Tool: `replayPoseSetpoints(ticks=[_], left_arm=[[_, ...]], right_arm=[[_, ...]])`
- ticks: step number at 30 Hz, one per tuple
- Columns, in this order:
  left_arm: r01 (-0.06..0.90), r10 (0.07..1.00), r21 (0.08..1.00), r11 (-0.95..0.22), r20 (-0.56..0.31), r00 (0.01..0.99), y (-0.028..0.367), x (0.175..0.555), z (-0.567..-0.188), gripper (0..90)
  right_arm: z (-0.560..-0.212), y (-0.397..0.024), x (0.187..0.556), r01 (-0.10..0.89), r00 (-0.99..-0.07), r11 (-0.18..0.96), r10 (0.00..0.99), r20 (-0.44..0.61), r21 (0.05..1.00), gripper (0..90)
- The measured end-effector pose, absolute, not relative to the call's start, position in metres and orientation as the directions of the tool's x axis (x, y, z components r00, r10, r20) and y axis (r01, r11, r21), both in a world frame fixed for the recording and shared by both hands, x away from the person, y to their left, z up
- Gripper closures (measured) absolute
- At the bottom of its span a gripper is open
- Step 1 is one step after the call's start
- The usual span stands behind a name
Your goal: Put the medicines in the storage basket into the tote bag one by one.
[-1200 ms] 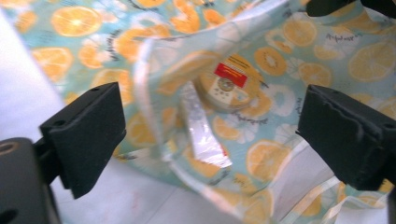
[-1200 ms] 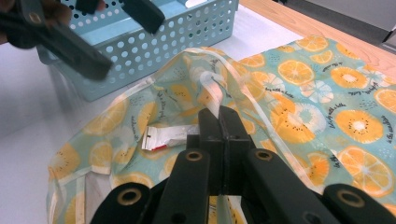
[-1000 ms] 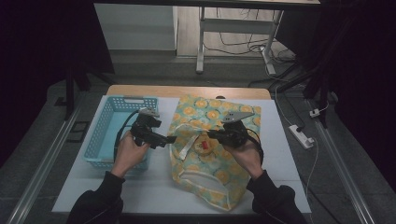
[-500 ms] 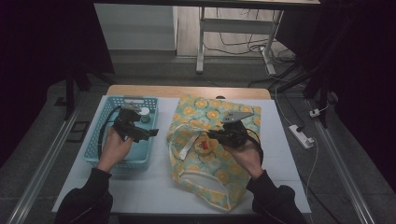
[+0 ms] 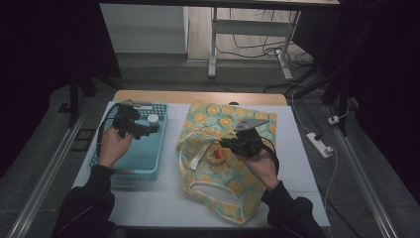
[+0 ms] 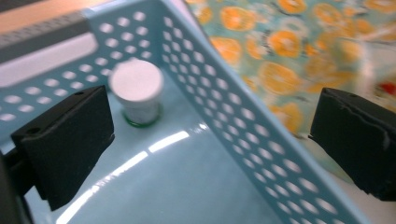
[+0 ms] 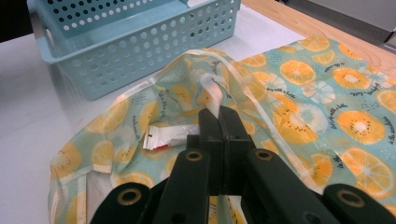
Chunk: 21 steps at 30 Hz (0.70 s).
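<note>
White tabletop [image 5: 163, 198]: blue basket [image 5: 148, 163] holds a white-capped jar [image 5: 153, 119].

1. High view was dim overall; the room around the table [image 5: 163, 198] sat nearly black, the white tabletop the one lit patch, light seeming to fall from above.
2. Soft shadows lay beneath the forearms; detail was coarse and grainy.
3. Left gripper view was bright but smeared with motion blur: the basket [image 6: 224, 107] holes and the patterned bag [image 6: 280, 51] looked soft, the white-lidded jar [image 6: 136, 86] hazy.
4. A streak of glare ran across the basket's glossy floor there.
5. Right gripper view was evenly lit and sharper; the near jaws were slightly out of focus, and lines bowed near the frame edges.
</note>
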<state>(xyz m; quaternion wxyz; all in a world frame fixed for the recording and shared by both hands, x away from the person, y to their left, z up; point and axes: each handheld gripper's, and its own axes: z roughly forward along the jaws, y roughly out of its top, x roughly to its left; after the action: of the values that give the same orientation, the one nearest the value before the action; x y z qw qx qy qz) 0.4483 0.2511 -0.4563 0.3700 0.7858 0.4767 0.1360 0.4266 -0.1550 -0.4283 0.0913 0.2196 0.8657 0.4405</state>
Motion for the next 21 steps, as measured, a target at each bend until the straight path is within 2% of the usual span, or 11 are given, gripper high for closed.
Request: replayPoseSetpoints(ticks=[18, 21], left_arm=[[0.748, 0.893, 0.589, -0.305, -0.097, 0.44, 0.249, 0.503, -0.487, 0.3], [0.756, 0.9, 0.569, -0.325, -0.06, 0.432, 0.246, 0.509, -0.49, 0.5]], right_arm=[[-0.428, -0.156, 0.427, 0.299, -0.886, 0.514, 0.462, 0.034, 0.804, 90.0], [-0.428, -0.156, 0.427, 0.299, -0.886, 0.514, 0.462, 0.034, 0.804, 90.0]])
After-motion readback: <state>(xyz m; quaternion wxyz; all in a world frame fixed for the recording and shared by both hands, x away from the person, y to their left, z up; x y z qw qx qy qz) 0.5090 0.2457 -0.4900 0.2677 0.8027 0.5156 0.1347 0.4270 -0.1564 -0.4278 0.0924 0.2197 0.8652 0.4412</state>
